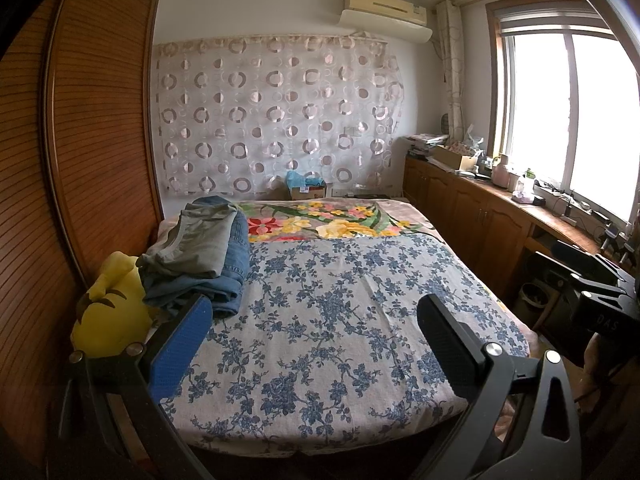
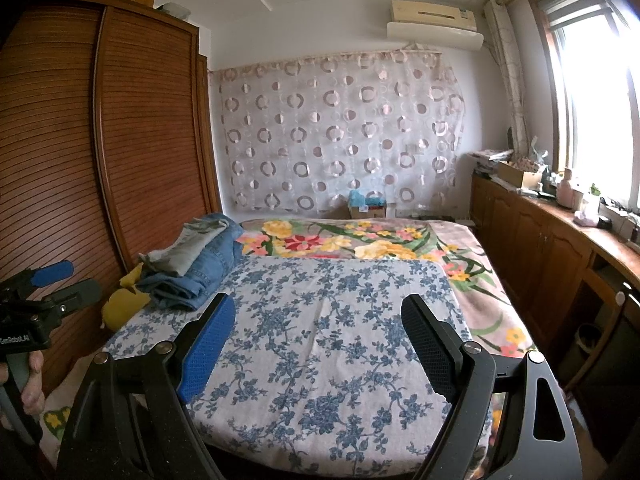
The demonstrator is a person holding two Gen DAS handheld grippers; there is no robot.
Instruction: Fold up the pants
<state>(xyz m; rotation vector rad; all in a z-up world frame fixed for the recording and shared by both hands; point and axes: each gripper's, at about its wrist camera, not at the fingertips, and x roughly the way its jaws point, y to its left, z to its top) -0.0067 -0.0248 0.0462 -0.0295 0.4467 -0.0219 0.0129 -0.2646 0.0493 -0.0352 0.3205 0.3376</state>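
Here a bed (image 1: 360, 360) is seen, spread with a blue-flowered sheet (image 1: 340, 320). The pants (image 1: 200, 256), a pile of grey and blue denim pairs, are heaped at the bed's left edge, toward the far corner, beside a wooden wardrobe (image 1: 100, 120). A yellow plush toy (image 1: 112, 308) is tucked just beside the pile, nearer the foot. The left gripper (image 1: 316, 344) is held above the bed's near edge with jaws spread wide and nothing between them. The right gripper (image 2: 320, 344) is likewise held wide and empty.
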